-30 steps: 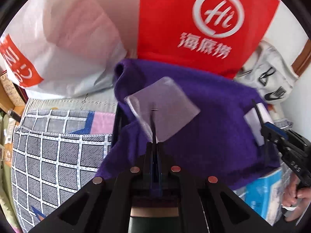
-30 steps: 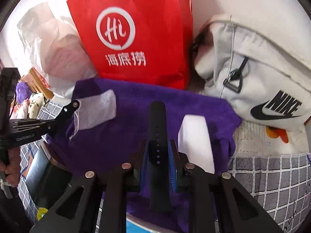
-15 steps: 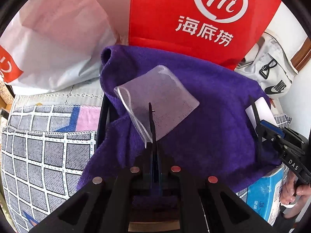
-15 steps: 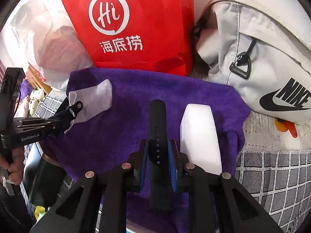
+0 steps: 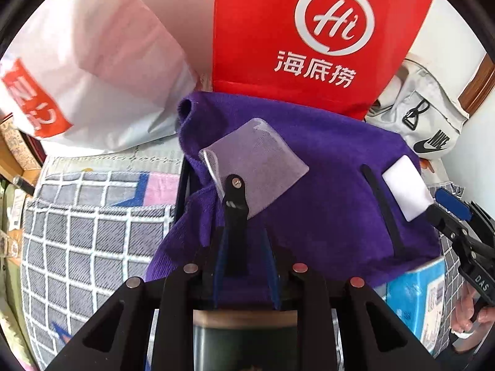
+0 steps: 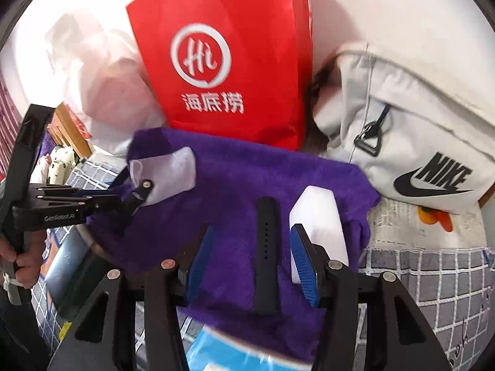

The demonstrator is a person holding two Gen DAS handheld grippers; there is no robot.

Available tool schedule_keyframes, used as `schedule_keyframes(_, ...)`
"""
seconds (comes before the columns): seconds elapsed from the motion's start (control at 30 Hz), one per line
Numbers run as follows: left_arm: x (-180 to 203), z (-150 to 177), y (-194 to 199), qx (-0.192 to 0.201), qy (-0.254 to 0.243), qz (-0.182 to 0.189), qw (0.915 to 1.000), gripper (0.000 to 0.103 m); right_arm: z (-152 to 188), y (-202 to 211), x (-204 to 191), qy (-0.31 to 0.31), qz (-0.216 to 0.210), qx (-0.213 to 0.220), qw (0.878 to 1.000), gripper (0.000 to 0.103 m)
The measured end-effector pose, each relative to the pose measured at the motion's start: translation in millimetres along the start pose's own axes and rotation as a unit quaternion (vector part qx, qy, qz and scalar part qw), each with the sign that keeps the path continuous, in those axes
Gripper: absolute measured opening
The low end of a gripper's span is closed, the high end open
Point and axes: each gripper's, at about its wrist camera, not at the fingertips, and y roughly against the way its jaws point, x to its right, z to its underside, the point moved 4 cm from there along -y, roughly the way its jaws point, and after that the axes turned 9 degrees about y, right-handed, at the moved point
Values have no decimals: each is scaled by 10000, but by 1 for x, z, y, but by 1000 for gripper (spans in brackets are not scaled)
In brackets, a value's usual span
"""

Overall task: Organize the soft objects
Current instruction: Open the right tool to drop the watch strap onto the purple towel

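A purple towel [image 5: 324, 191] [image 6: 235, 204] is spread over a box. On it lie a clear soft sheet [image 5: 256, 167] [image 6: 170, 173], a black watch strap [image 6: 267, 247] [image 5: 383, 210] and a white foam block [image 6: 318, 219] [image 5: 405, 188]. My left gripper [image 5: 244, 225] has its jaws parted, one finger [image 5: 235, 198] resting over the sheet's near edge. My right gripper [image 6: 250, 256] is open, with the strap lying loose on the towel between its blue pads [image 6: 304, 266]. The left gripper also shows in the right wrist view [image 6: 136, 194].
A red paper bag [image 5: 312, 37] [image 6: 222, 61] stands behind the towel, with a white plastic bag [image 5: 86, 71] to its left and a white Nike bag [image 6: 417, 142] to its right. A checked grey blanket [image 5: 83, 247] covers the bed. A blue box [image 5: 414, 300] sits under the towel.
My right gripper has opened and let the strap drop onto the towel. My left gripper's jaws have parted from the sheet, which now lies on the towel.
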Motion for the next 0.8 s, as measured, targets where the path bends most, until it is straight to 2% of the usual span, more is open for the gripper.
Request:
schedule_keyframes(0.13, -1, 17, 29, 168, 60, -56, 9998, 23, 13, 27, -13, -69, 59, 27, 10000, 52)
schedule_keyframes(0.3, -8, 44, 68, 308, 106, 21, 9995, 23, 40, 65, -36, -225, -153, 150, 9995, 52)
schedule_keyframes(0.5, -13, 89, 98, 352, 167, 58, 9992, 23, 86, 105, -69, -303, -478, 92, 9984, 54)
schedule_keyframes(0.63, -16, 119, 107, 264, 280, 136, 9992, 23, 126, 131, -86, -368, -508, 80, 9980, 63)
schedule_keyframes(0.8, -16, 156, 124, 322, 281, 101, 9990, 23, 168, 144, -102, -269, -507, -118, 9983, 67)
